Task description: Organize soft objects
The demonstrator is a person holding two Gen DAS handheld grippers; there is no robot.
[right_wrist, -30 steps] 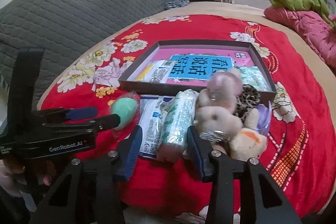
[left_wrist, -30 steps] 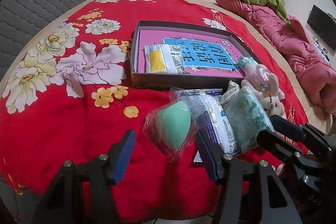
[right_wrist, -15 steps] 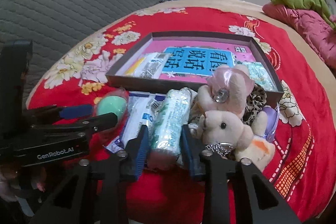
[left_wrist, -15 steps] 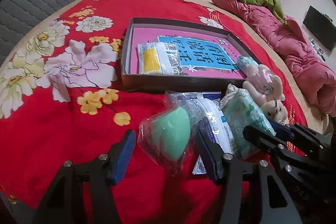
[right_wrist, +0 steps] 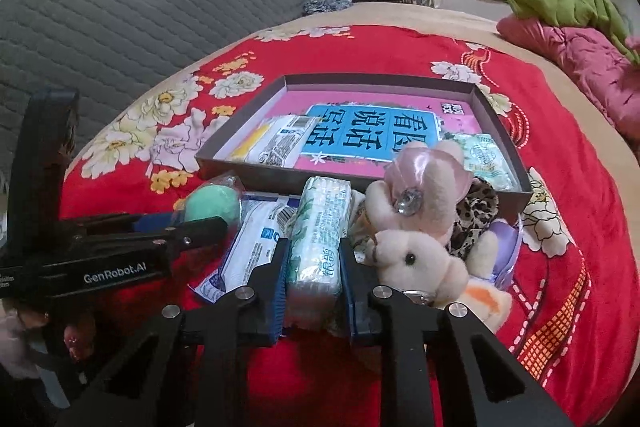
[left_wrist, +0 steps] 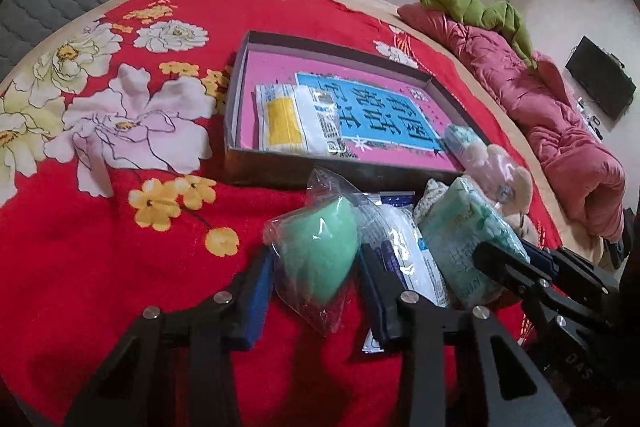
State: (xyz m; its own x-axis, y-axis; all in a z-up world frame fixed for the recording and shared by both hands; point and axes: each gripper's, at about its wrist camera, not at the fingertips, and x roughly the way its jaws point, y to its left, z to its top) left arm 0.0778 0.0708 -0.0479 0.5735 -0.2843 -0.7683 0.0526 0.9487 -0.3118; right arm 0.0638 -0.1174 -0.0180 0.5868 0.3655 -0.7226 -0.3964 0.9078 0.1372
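Note:
A green sponge in a clear bag [left_wrist: 320, 255] lies on the red floral bedspread [left_wrist: 100, 247], just in front of the open box [left_wrist: 236, 107]. My left gripper [left_wrist: 316, 287] straddles it; its jaws are closing and the pads touch the bag's sides. My right gripper [right_wrist: 314, 283] is shut on a green-and-white tissue pack [right_wrist: 320, 227], which also shows in the left wrist view [left_wrist: 460, 239]. A white flat pack [right_wrist: 256, 243] lies between the two. Pale plush toys [right_wrist: 416, 259] sit right of the tissue pack.
The box holds a yellow-and-white pack [left_wrist: 292, 119], a blue-and-pink printed sheet [right_wrist: 360, 135] and another tissue pack [right_wrist: 484, 159]. A pink quilt [left_wrist: 560, 131] lies along the right. A grey padded headboard [right_wrist: 120, 27] rises at the left. A hand [right_wrist: 76, 339] holds the left gripper.
The left jaws have narrowed from wide apart onto the sponge bag. The right jaws have drawn in and clamped the tissue pack.

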